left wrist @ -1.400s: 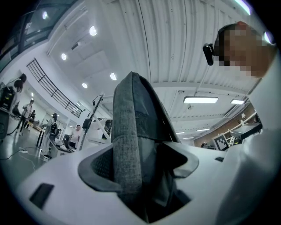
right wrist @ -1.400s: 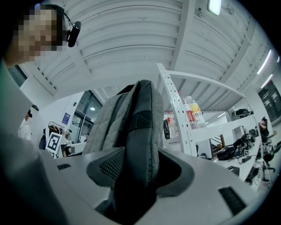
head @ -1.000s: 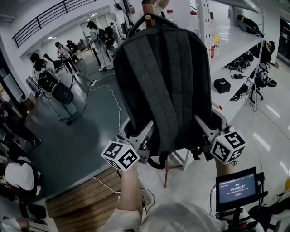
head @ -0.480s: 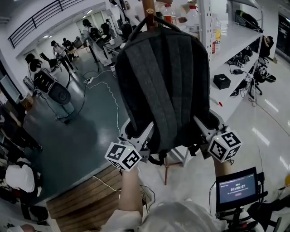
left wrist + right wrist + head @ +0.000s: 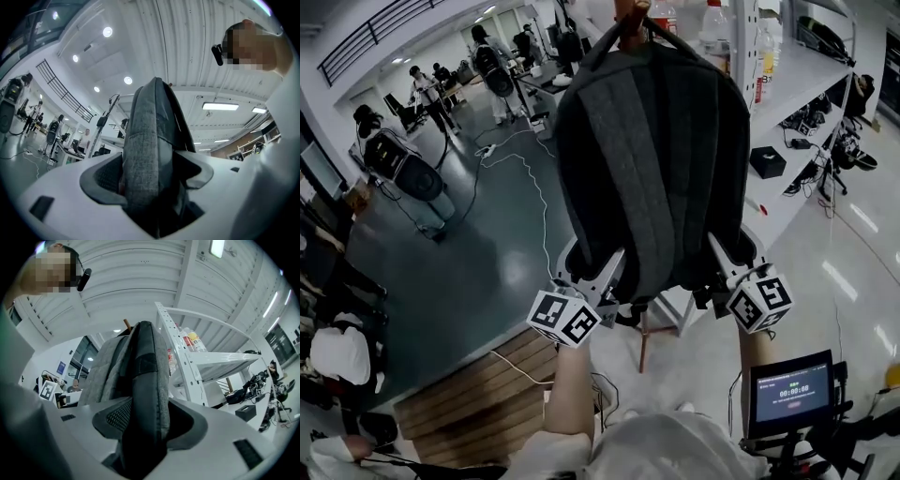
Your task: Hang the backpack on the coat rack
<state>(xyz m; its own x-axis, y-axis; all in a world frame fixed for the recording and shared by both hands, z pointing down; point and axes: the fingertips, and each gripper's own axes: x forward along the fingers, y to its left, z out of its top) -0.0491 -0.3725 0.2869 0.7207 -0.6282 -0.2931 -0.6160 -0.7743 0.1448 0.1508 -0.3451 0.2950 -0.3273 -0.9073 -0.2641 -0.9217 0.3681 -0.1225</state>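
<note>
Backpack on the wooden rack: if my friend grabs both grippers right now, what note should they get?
Left gripper: jaws shut on the dark grey fabric backpack, at its lower left corner.
Right gripper: jaws shut on the backpack's lower right corner.
Where: the backpack is held up high against the brown wooden coat rack, with its black top loop at the rack's top end.
Done: the backpack is lifted to the rack.
Left: check that the loop is really hooked, which I cannot tell from here. Then ease the backpack down, open both jaws and pull away.
</note>
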